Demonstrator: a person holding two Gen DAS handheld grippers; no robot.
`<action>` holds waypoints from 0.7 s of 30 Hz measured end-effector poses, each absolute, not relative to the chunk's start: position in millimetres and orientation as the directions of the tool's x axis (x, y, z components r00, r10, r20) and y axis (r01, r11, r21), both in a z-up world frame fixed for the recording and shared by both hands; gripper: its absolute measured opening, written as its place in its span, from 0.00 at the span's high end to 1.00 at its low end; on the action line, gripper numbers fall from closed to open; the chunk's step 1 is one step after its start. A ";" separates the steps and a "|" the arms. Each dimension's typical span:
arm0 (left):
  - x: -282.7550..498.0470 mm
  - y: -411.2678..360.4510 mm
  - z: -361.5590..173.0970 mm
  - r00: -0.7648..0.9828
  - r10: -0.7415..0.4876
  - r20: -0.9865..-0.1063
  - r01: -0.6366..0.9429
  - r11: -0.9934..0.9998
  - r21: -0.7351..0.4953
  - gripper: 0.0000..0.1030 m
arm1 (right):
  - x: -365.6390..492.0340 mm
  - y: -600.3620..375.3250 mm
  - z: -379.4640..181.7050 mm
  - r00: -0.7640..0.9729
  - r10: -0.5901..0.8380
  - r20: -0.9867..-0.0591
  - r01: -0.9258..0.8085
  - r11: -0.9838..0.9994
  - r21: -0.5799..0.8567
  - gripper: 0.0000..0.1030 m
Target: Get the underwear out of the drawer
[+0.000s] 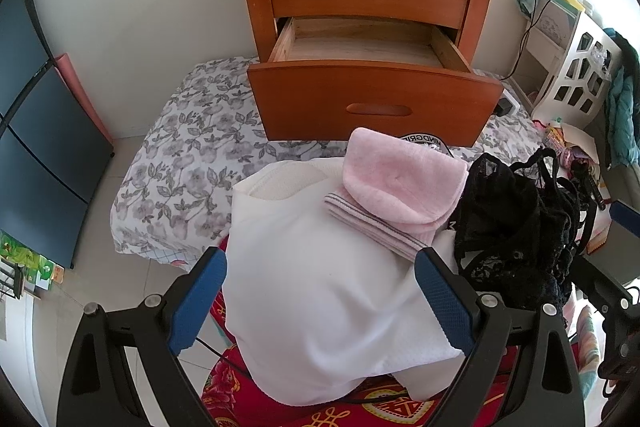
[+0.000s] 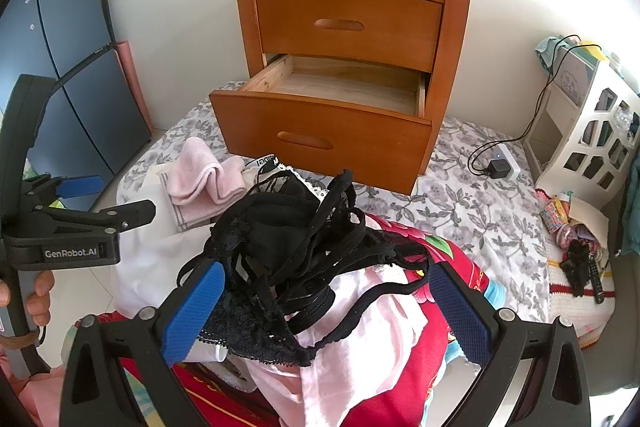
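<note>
I am holding my left gripper (image 1: 320, 291) wide open over the white cloth (image 1: 320, 307), and my right gripper (image 2: 326, 307) is wide open too, not grabbing anything, over the black lace underwear (image 2: 296, 247). The underwear is lying in a heap on the red cloth (image 2: 456, 259), near the pink folded towel (image 2: 208, 179) on its left. Far behind, the bottom drawer (image 2: 320, 131) of the wooden nightstand (image 2: 348, 23) is sitting open, showing bare wood inside.

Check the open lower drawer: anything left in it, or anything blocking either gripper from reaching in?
The open lower drawer shows only bare wood; its front corner is hidden. Nothing stands between it and either gripper. The black lace underwear lies outside, between the right gripper fingers; the left gripper straddles white cloth.
</note>
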State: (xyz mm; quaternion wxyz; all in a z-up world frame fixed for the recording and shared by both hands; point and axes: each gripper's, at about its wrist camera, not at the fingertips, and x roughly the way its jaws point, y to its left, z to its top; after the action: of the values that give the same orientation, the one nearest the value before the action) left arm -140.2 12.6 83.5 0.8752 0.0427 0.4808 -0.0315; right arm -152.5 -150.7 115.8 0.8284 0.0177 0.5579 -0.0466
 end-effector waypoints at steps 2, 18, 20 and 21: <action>-140.1 12.6 83.4 0.538 -0.011 -0.843 0.095 0.994 0.048 0.08 | -152.4 -150.6 115.8 0.373 -0.059 -0.926 0.098 0.995 -0.024 0.00; -141.0 13.3 84.1 0.544 0.000 -0.839 0.083 0.995 0.054 0.08 | -152.8 -152.3 115.7 0.376 -0.067 -0.924 0.113 0.993 -0.025 0.00; -141.2 13.6 84.5 0.547 0.000 -0.837 0.083 0.995 0.054 0.08 | -152.5 -152.3 115.9 0.376 -0.069 -0.924 0.118 0.993 -0.026 0.00; -141.6 13.3 84.7 0.548 0.000 -0.836 0.082 0.995 0.054 0.08 | -152.7 -152.7 116.0 0.376 -0.070 -0.924 0.120 0.992 -0.026 0.00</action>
State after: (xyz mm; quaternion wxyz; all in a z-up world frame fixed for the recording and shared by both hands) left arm -141.6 13.3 84.7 0.8787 0.0431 0.4748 -0.0233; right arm -152.7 -152.7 116.0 0.8293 0.0224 0.5554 -0.0571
